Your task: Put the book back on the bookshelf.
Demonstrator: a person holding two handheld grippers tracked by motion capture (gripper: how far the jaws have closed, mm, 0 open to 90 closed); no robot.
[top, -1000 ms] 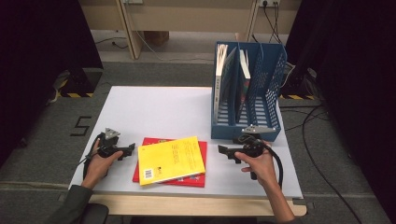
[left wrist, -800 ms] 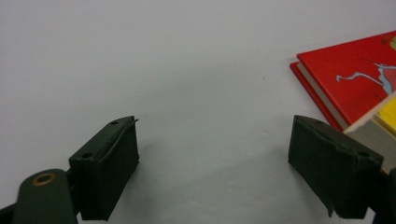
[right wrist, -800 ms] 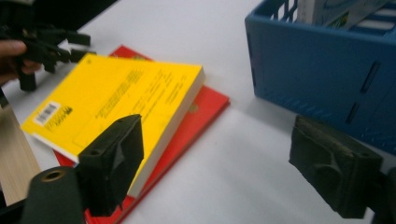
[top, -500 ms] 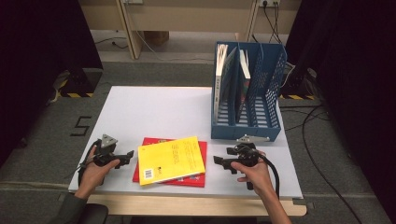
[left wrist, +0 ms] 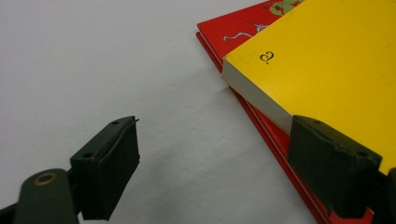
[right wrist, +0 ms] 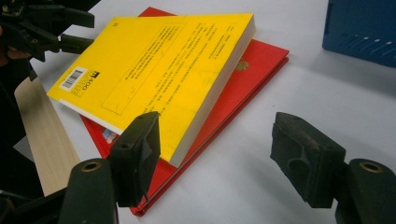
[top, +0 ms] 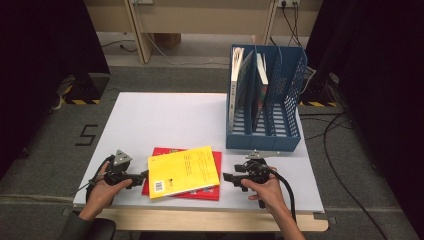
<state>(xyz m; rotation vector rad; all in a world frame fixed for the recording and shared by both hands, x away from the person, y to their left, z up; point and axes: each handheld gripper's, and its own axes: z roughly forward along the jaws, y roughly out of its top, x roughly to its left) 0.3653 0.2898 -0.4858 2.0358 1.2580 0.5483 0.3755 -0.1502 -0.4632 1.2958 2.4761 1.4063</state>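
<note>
Both hands are closing in on the yellow book (top: 184,171) lying atop the red book (top: 210,191) near the tabletop's front edge. Right gripper (top: 230,176), narrowing but empty, and left gripper (top: 141,176), open, are approaching; next, pinching its edges.

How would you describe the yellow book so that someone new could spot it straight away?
On the white table, near the front edge between the two grippers, two books lie stacked. The yellow book is the top one, slightly askew, barcode showing; the red book beneath it is thinner.
</note>
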